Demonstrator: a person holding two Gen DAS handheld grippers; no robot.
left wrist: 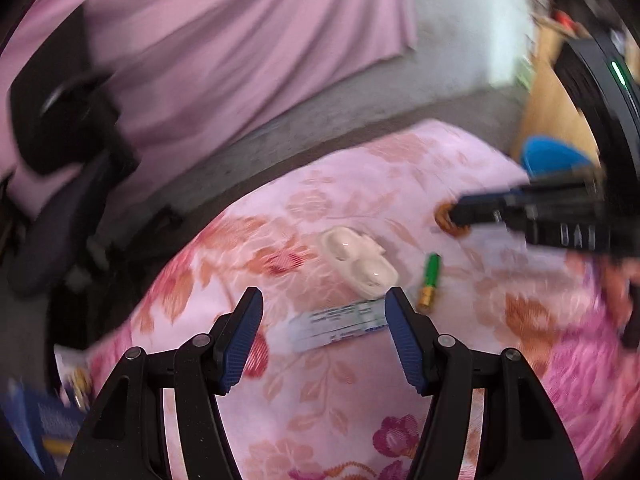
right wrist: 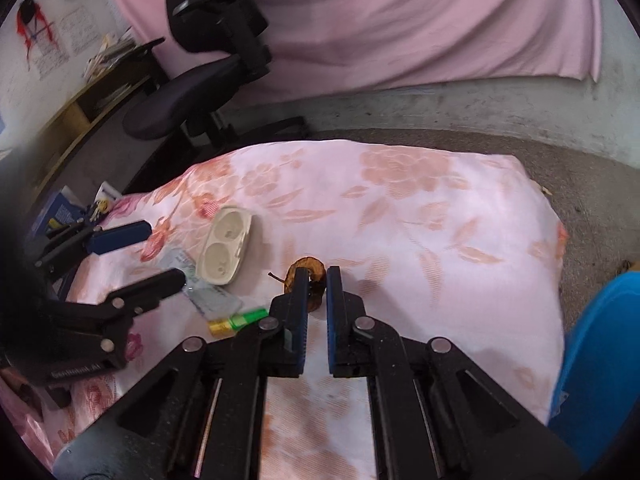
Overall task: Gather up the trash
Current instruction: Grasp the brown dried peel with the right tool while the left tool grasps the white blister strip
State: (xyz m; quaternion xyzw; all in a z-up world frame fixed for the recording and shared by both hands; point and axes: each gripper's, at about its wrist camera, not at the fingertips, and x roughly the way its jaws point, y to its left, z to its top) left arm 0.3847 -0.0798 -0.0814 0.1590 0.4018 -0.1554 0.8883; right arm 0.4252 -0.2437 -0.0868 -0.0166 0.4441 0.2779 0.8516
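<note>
On the pink floral cloth [right wrist: 400, 208] lies a brown dried ring of peel [right wrist: 314, 266], and my right gripper [right wrist: 318, 276] is shut on it at the fingertips. The left wrist view shows the same ring [left wrist: 442, 220] at the tip of the right gripper [left wrist: 456, 212]. My left gripper [left wrist: 324, 296] is open, and nothing is gripped between its blue pads. Just beyond its fingertips lies a white and blue paper wrapper [left wrist: 336, 326]. Past that are a white plastic two-cup tray [left wrist: 358, 262] and a green battery [left wrist: 430, 280]. The right wrist view also shows the left gripper [right wrist: 160, 256], the tray [right wrist: 224, 250] and the battery [right wrist: 240, 322].
A blue bin [right wrist: 600, 352] stands at the cloth's right edge. A black office chair [right wrist: 200, 92] stands on the grey floor beyond the far left corner. A blue book and small clutter [right wrist: 60, 210] sit at the left edge. A pink curtain hangs behind.
</note>
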